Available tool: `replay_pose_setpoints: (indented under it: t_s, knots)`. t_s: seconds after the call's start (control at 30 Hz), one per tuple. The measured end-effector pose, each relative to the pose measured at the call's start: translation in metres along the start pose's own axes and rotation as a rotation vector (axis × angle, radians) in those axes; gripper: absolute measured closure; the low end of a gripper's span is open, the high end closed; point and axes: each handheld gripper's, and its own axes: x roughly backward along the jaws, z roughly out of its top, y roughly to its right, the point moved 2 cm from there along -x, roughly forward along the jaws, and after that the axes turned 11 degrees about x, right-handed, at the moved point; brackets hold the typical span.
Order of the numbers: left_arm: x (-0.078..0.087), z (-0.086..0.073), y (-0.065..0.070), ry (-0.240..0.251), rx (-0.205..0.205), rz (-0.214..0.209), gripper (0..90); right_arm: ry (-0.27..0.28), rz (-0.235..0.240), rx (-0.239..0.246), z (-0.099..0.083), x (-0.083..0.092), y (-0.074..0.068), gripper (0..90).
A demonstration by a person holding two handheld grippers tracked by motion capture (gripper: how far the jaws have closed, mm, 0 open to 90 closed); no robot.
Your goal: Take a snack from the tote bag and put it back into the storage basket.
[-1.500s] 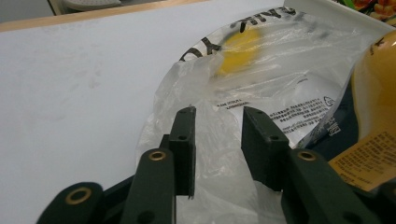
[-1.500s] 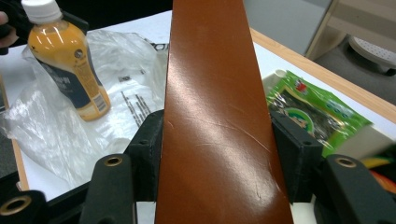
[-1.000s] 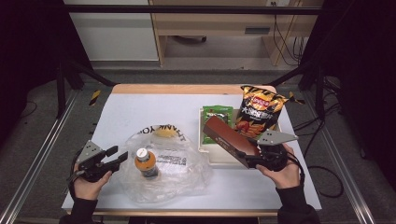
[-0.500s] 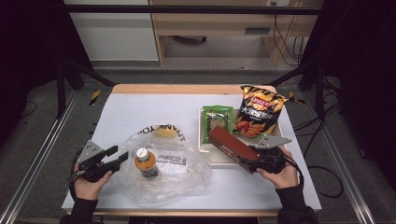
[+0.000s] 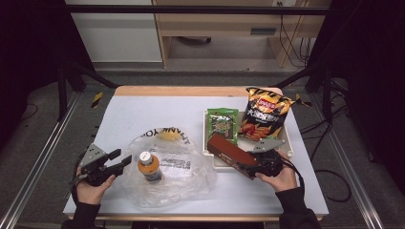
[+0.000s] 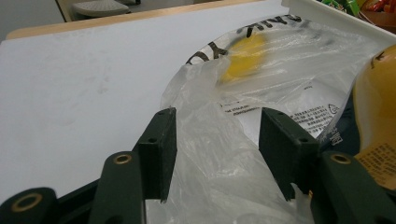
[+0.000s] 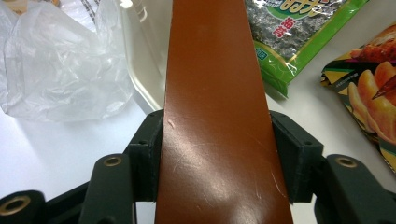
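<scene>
My right gripper (image 5: 249,165) is shut on a long brown box (image 5: 229,152), its jaws pressing both long sides (image 7: 215,121). The box hangs tilted over the front left part of a white tray (image 5: 210,155). A green seaweed packet (image 5: 222,125) lies in the tray, and an orange chip bag (image 5: 262,114) leans at its right. My left gripper (image 5: 120,159) is open at the left edge of a clear plastic bag (image 5: 167,167); the bag's film lies between its fingers (image 6: 161,144). An orange-capped juice bottle (image 5: 149,166) stands in the bag.
White tabletop (image 5: 143,114) stretches behind the bag. The table's front edge (image 5: 191,217) lies just before my hands. A metal frame rail (image 5: 43,157) runs along the left side, with cables on the floor at right.
My right gripper has drawn the brown box back toward me and lower, out along the tray's front left. The left gripper has held still at the bag.
</scene>
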Motion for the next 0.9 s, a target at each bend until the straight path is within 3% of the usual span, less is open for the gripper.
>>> replay_pose_setpoints:
  t_s: [0.23, 0.6, 0.9]
  knots:
    - [-0.0001, -0.0004, 0.0002, -0.002, 0.0, -0.002, 46.5, -0.015, 0.038, 0.002, -0.0006, 0.0039, -0.0008, 43.3]
    - [-0.0006, -0.0007, 0.0006, -0.006, -0.002, -0.006, 46.5, -0.014, 0.052, -0.004, -0.0016, 0.006, -0.0007, 42.5]
    - [-0.0018, -0.0014, 0.0015, -0.011, -0.004, -0.009, 46.6, 0.027, -0.05, -0.01, 0.0001, 0.0083, -0.0006, 34.2]
